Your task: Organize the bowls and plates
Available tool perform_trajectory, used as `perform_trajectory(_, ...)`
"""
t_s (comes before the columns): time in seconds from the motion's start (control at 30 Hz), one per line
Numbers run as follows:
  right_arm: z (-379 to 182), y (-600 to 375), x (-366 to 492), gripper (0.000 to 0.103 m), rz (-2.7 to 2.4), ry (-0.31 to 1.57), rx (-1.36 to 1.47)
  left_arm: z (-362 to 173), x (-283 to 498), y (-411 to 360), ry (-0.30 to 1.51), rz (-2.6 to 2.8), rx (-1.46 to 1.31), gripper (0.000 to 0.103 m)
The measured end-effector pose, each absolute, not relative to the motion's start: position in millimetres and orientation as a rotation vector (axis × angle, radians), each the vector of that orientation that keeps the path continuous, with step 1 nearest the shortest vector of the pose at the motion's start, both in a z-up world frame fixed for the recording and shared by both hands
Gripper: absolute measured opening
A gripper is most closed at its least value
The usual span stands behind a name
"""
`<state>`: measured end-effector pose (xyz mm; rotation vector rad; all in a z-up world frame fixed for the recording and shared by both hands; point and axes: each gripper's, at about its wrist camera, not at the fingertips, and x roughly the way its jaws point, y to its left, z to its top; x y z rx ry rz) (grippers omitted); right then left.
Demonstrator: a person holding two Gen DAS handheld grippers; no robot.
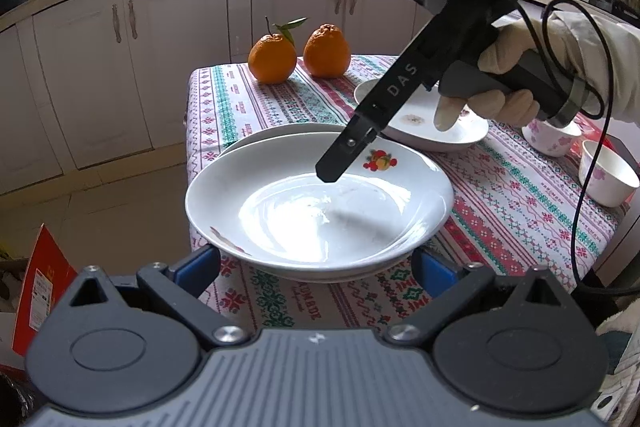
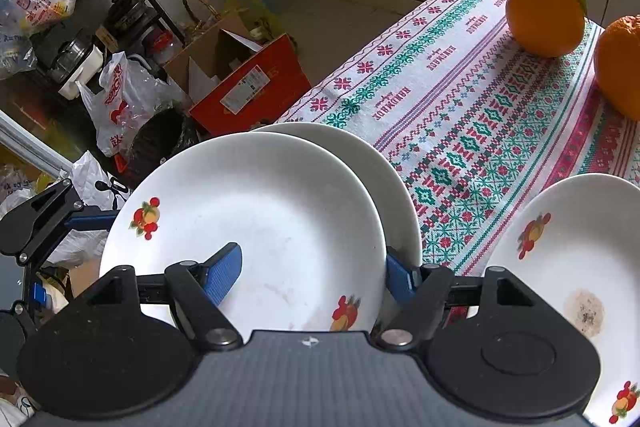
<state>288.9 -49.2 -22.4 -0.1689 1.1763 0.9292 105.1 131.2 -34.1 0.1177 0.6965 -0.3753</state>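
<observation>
A white plate with fruit prints (image 1: 320, 203) (image 2: 256, 227) lies on top of a second white plate (image 1: 280, 131) (image 2: 360, 163) at the table's near corner. My left gripper (image 1: 316, 267) is open, its blue pads (image 1: 200, 263) on either side of the stack's near rim. My right gripper (image 2: 312, 275) (image 1: 340, 163) is open over the top plate, one pad (image 2: 224, 275) above its inside, the other outside the rim. A third plate (image 1: 432, 123) (image 2: 576, 259) with a brown stain lies farther right.
Two oranges (image 1: 298, 53) (image 2: 546, 15) sit at the far end of the patterned tablecloth (image 1: 500, 195) (image 2: 460, 99). Two small flowered bowls (image 1: 604, 173) stand at the right edge. A red box (image 2: 248, 87), bags and a shelf crowd the floor to the left.
</observation>
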Motion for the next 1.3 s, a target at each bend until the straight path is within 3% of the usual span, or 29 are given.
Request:
perform_trajectory(0.8, -4, -79, 272, 0.080, 0.883, 1.144, -0.135, -46, 116, 128, 0.718, -0.392, 0.133, 0.101)
perform_trajectory(1.1, -4, -78, 258, 0.087, 0.844, 1.112, -0.190, -42, 116, 128, 0.713, -0.381, 0.112, 0.101)
perform_trajectory(1.3, 12, -100, 238, 0.103, 0.734, 0.986, -0.238, -20, 107, 120, 0.663, -0.374, 0.156, 0.101)
